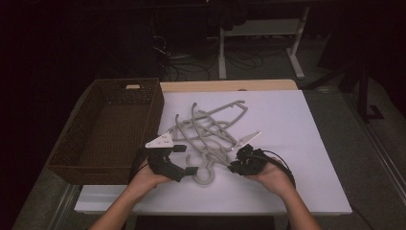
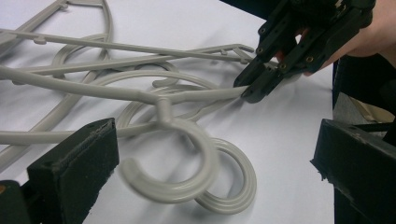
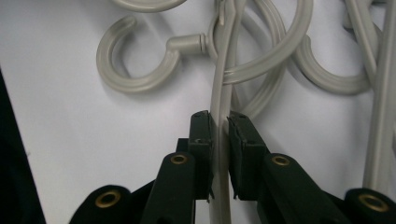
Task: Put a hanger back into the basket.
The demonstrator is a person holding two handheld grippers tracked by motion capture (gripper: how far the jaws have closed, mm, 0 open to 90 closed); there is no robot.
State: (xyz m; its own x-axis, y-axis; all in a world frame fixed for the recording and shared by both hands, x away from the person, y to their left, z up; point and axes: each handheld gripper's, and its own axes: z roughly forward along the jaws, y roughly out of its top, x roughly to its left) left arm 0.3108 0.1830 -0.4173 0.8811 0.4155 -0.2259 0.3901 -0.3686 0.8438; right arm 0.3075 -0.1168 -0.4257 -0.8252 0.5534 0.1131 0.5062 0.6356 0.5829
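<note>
Tangled grey plastic hangers [image 1: 210, 129], one arm between right gripper's [image 3: 219, 126] closed jaws; left gripper [image 2: 210, 154] jaws wide, empty.

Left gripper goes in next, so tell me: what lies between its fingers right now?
In the left gripper view, the open fingers straddle a hanger hook on the white sheet; the right gripper pinches the hanger's arm beyond.

It looks like a lab or workroom: a white-topped desk [image 1: 287, 143], loose cables [image 1: 239, 60] on the floor, and dark metal stands behind.
</note>
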